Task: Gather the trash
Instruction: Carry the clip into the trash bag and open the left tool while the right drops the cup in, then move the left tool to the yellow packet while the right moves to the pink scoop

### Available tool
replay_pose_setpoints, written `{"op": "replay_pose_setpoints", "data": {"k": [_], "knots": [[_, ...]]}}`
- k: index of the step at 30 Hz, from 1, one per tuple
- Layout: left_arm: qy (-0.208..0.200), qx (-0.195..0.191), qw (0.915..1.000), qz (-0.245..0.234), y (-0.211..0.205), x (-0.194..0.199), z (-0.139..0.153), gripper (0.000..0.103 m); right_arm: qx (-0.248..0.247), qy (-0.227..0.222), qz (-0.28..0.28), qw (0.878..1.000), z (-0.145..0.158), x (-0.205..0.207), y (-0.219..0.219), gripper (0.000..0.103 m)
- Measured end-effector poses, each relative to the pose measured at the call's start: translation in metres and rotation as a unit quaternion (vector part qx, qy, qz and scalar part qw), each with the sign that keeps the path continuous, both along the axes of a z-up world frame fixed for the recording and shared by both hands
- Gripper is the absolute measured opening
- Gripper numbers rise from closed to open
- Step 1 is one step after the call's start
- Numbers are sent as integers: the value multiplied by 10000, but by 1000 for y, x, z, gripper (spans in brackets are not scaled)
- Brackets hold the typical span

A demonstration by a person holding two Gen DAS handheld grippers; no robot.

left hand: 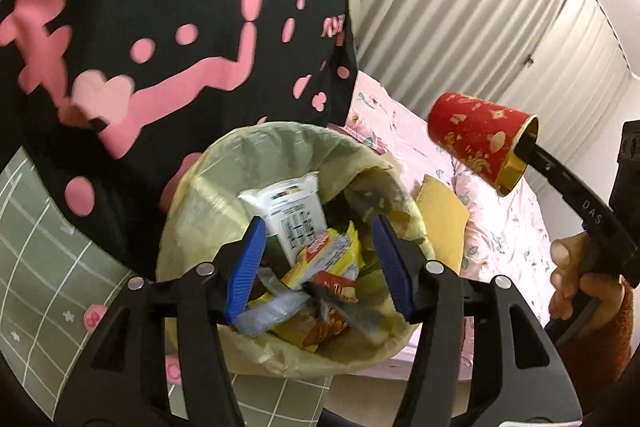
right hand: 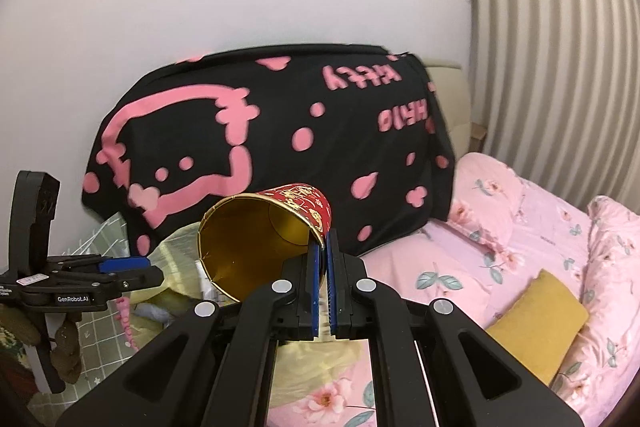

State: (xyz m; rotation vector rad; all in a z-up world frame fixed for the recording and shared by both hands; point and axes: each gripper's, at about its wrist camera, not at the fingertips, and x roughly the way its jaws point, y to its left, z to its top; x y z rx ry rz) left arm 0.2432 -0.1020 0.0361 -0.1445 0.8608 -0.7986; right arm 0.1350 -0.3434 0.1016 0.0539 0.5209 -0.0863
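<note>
Landmark: trash bin (left hand: pixel 192 211), round, lined with a thin crinkled yellow-green plastic bag.
Left gripper (left hand: pixel 318 267): released, blue ribbed pads spread wide, nothing between them; hung just above the bin mouth.
Right gripper (right hand: pixel 323 247): clenched on the rim wall of the paper cup (right hand: pixel 276 227), pads on either side of the rim wall.
Cup: tapered cylinder, red outside with gold print, shiny gold lining, lying tilted on its side; held up beside the bin, clear of its rim, seen in left view at (left hand: pixel 480 143).
Bin contents: crumpled glossy snack wrappers (left hand: pixel 328 259) in yellow and red, plus a white carton (left hand: pixel 292 215) with a barcode; lower layers were hidden under the pile.
Behind the bin: black blanket (right hand: pixel 280 131) with pink cartoon print, soft fabric, lettering upside down and blurred.
Beside the bin: bed with pink floral sheet (right hand: pixel 520 227), wrinkled; a flat mustard cushion (right hand: pixel 536 315) lay on it.
Hard to tell: the bin's outer wall and base, cut off by the gripper frames; the person's hand (left hand: pixel 572 279) only partly seen at the handle.
</note>
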Motion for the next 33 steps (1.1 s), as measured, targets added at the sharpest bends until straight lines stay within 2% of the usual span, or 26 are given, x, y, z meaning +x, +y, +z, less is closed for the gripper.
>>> {"op": "replay_pose_setpoints", "data": {"k": [4,9,14,17,24,25,29,33], "knots": [[-8,-66,9992,406,28,-1,1,53,57,131,326,9994,-12,17,23,5],[-145,79,9955,938,67,-8,2,53,34,346,679,9971,-36,40,55,5],[-87,150,9892,1457,108,-16,-6,53,-223,989,1070,9891,-88,56,88,5],[-6,205,9852,1700,127,-21,-13,53,-114,1267,1194,9847,-108,56,95,5],[176,138,9778,2082,155,-33,-24,53,-30,1380,1236,9827,-113,42,94,7],[185,136,9771,2115,157,-33,-26,53,-52,1369,1210,9832,-112,38,93,10],[267,130,9736,2264,167,-38,-33,53,121,1273,1179,9848,-107,21,88,36],[301,104,9713,2355,177,-45,-38,53,89,1178,1106,9868,-99,5,87,36]]}}
